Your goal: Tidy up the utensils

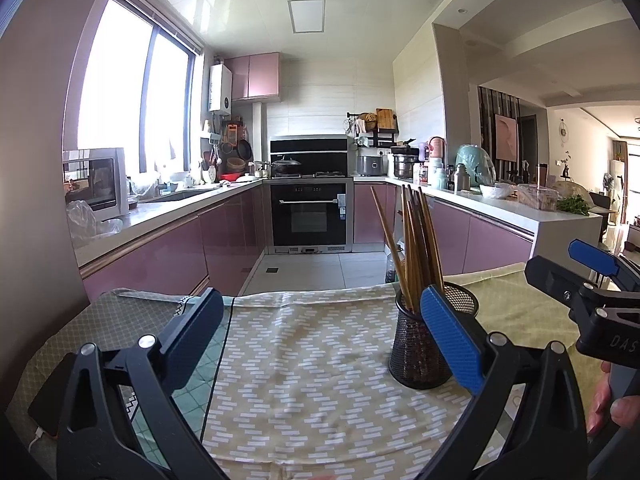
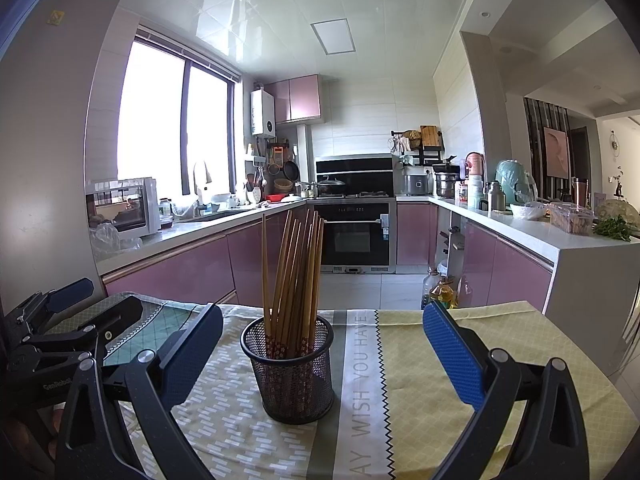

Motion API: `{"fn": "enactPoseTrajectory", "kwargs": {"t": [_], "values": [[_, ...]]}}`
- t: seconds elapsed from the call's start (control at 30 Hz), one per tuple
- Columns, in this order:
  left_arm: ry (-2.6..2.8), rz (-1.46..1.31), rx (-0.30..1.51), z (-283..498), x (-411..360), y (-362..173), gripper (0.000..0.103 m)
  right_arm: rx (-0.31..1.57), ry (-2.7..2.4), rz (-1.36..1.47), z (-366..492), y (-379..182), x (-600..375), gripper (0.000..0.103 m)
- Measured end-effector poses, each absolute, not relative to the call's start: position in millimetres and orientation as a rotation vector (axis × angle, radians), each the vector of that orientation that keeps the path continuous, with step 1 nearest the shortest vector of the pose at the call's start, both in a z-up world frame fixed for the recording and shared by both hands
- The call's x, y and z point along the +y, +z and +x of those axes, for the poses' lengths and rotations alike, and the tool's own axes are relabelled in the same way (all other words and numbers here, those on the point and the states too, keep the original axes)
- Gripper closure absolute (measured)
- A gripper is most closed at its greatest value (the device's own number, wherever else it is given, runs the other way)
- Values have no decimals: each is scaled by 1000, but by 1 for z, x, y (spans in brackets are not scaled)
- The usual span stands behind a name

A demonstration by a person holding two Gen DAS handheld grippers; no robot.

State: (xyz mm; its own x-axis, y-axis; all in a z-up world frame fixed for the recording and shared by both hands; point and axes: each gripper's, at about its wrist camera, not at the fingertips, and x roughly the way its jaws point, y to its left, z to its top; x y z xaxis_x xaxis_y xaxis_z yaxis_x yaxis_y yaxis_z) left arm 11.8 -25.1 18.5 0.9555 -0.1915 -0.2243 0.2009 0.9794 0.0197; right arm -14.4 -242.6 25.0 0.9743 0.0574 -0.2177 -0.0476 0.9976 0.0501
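Chopsticks [image 2: 294, 268] stand in mesh holder [image 2: 290, 368], tips hidden; left gripper [image 1: 320, 320] and right gripper [image 2: 320, 336] spread, empty.

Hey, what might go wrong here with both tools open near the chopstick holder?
The mesh holder looks light and top-heavy: the chopsticks stand tall and lean, so a nudge from the right tool might tip it. The tablecloth could also slide or bunch under it.

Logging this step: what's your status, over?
Left gripper open, right gripper open, both empty. Chopsticks upright in mesh holder. Nothing in the way.
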Motion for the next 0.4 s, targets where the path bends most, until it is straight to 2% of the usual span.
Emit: {"fn": "enactPoseTrajectory", "kwargs": {"t": [0.3, 0.4], "values": [[-185, 45, 292, 26, -24, 14, 6, 265, 27, 33, -11, 21, -258, 6], [-173, 40, 347, 37, -16, 8, 6, 393, -36, 30, 6, 7, -285, 6]]}}
